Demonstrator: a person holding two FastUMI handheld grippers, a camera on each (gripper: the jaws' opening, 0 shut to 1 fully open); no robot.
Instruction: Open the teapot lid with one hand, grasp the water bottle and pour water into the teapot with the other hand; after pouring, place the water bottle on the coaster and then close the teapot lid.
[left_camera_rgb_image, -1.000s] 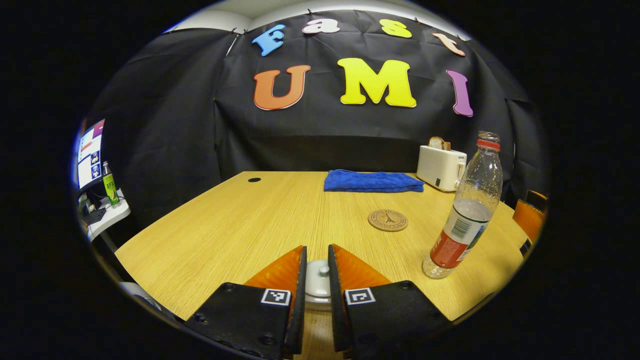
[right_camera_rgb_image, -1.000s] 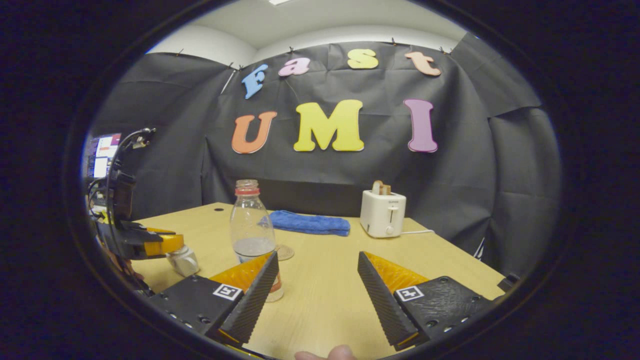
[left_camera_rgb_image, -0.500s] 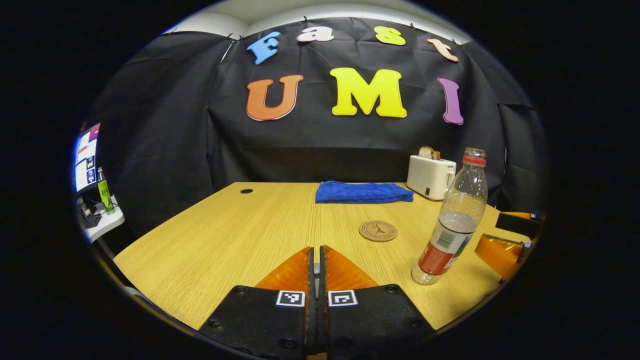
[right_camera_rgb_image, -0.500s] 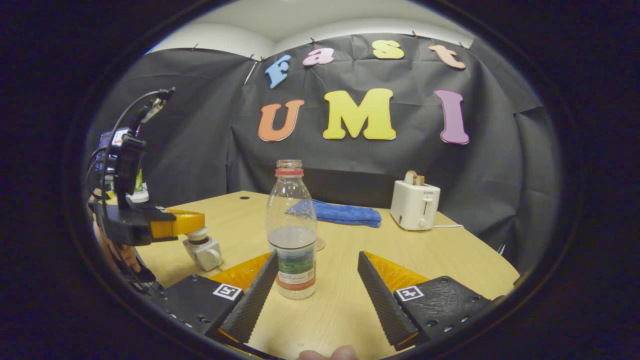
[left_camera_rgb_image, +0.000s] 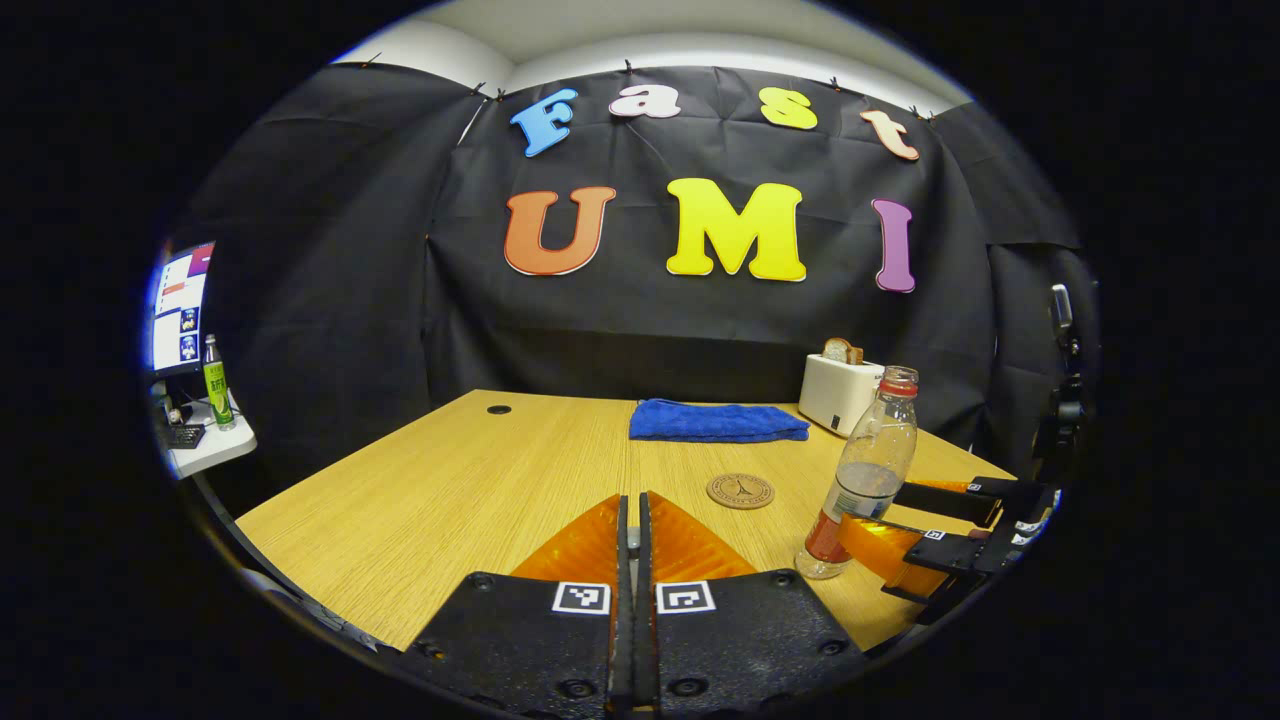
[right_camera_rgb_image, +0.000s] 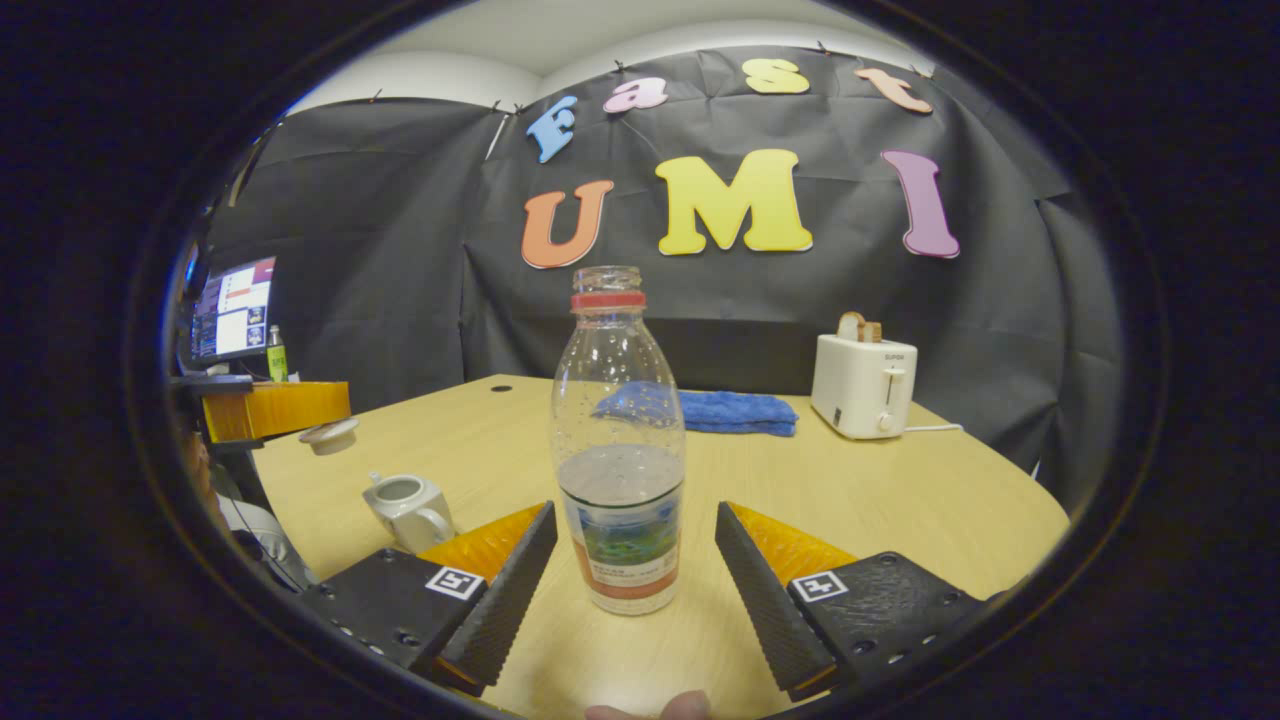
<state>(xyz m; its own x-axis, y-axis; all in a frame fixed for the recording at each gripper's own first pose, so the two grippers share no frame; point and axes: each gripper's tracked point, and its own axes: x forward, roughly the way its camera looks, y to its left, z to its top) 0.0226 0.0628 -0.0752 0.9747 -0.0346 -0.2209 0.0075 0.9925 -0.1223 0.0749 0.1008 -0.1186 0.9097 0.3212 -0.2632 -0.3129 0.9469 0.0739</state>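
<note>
The water bottle (right_camera_rgb_image: 620, 450) stands upright and uncapped on the table (right_camera_rgb_image: 900, 500), partly filled, and sits between the two spread fingers of the right gripper (right_camera_rgb_image: 632, 560), neither finger touching it. In the left gripper view the same bottle (left_camera_rgb_image: 862, 478) stands at the right, with the right gripper (left_camera_rgb_image: 915, 530) reaching in beside its lower half, its fingers apart. To the bottle's left in the right gripper view, the teapot (right_camera_rgb_image: 408, 508) sits on the table with its top open. Above and behind it, the lid (right_camera_rgb_image: 328, 435) hangs clear of the pot under the tips of the left gripper (right_camera_rgb_image: 275, 408), which is raised well above the table. In the left gripper view the left gripper (left_camera_rgb_image: 628, 540) has its fingers pressed nearly together, with a sliver of something pale, apparently the lid's knob, in the narrow slit between them. The round coaster (left_camera_rgb_image: 740, 490) lies flat on the table just left of the bottle, not touching it. Farther back lie a folded blue cloth (left_camera_rgb_image: 715, 422) and a white toaster (left_camera_rgb_image: 838, 392) holding a slice of bread.
</note>
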